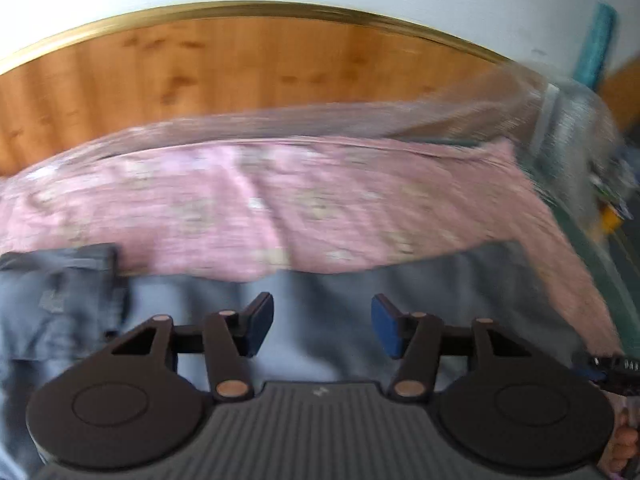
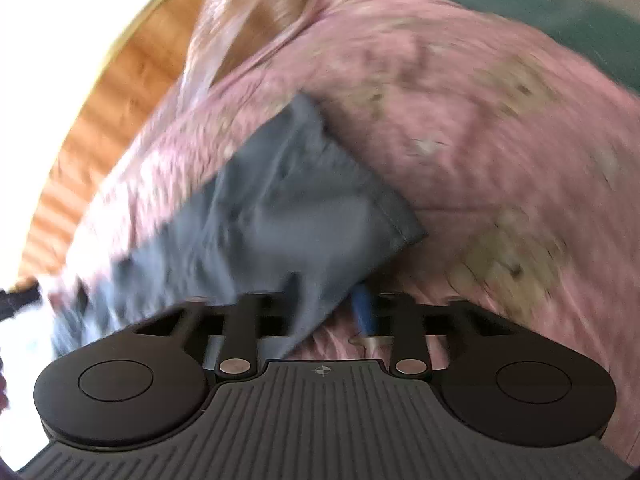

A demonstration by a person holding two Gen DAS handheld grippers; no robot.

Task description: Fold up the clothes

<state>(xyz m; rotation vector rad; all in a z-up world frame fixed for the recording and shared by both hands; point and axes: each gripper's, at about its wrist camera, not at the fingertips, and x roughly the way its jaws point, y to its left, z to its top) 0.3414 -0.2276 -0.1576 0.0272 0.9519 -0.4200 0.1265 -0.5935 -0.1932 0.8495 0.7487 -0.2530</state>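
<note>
A grey garment point(image 1: 192, 300) lies on a pink flowered bedsheet point(image 1: 280, 200), with a darker folded part point(image 1: 60, 300) at its left end. My left gripper point(image 1: 322, 326) hovers over the grey cloth, open, its blue pads point(image 1: 386, 326) apart with nothing between them. In the right wrist view a corner of the grey garment point(image 2: 280, 208) runs down between the fingers of my right gripper point(image 2: 328, 308). The cloth fills the gap up to the blue pad point(image 2: 365, 312), so the gripper is shut on it. Both views are blurred.
A wooden headboard point(image 1: 240, 68) with a gold rim stands behind the bed, below a white wall. Clear plastic point(image 1: 560, 128) covers the bed's far right corner. A green cloth point(image 2: 540, 4) lies beyond the pink sheet. A person's fingers point(image 1: 624, 444) show at the lower right edge.
</note>
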